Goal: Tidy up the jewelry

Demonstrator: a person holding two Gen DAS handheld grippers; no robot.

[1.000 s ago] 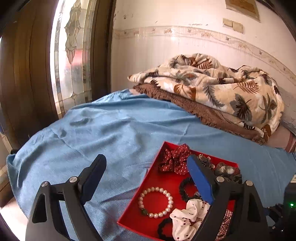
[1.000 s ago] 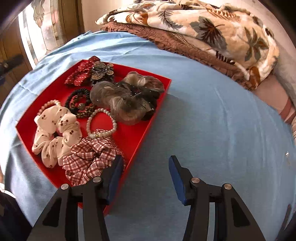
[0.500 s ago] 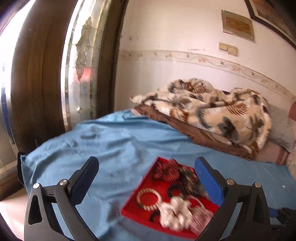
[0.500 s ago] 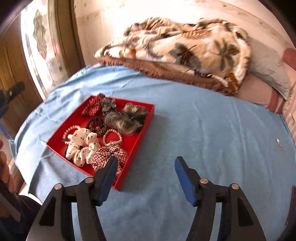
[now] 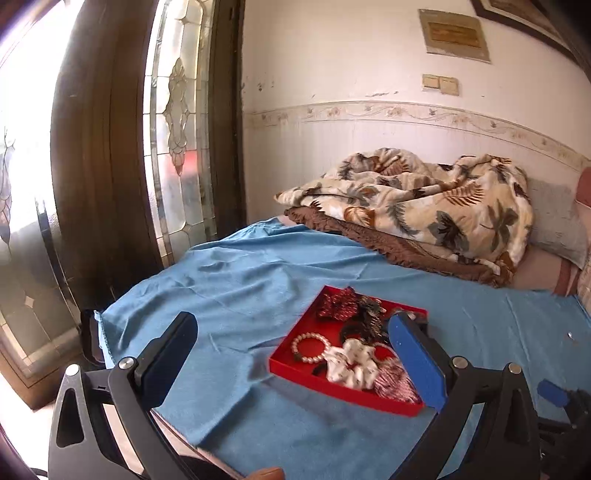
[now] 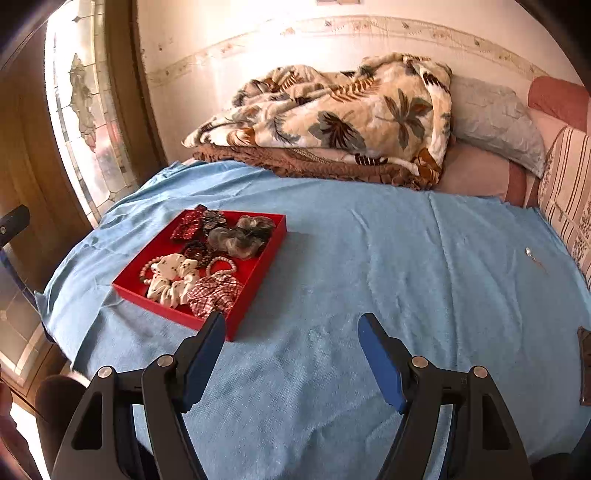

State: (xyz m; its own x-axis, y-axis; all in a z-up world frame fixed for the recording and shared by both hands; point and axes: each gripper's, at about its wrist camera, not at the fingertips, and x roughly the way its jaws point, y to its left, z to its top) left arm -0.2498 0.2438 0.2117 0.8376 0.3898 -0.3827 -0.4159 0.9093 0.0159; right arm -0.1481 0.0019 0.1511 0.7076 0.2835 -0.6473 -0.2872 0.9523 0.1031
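**Red tray of hair ties and bracelets on a blue-covered bed**

Blue cloth (image 6: 369,258) covers the bed, with a stained-glass wooden door (image 5: 177,147) at the left and a white wall with a floral border behind. On that wall hang a framed plaque (image 5: 456,35) and a pair of switches; any writing on the plaque is too blurred to read.

A shallow red rectangular tray (image 6: 271,254) sits on the cloth at the near left. Inside it lie a white dotted scrunchie (image 6: 171,278), a red-and-white checked scrunchie (image 6: 214,293), two pearl bead bracelets (image 6: 221,264), a dark beaded band, a grey-brown gauzy scrunchie (image 6: 236,238) and a red polka-dot bow (image 6: 186,225) at the far corner.

At the far side a leaf-print fleece blanket (image 6: 340,110) is piled on a brown one, with a grey pillow (image 6: 495,122) to its right.

The left gripper (image 5: 299,365) hovers near the tray, fingers spread wide and holding nothing. The right gripper (image 6: 291,354) is likewise spread and empty, above bare cloth just right of the tray's near corner.
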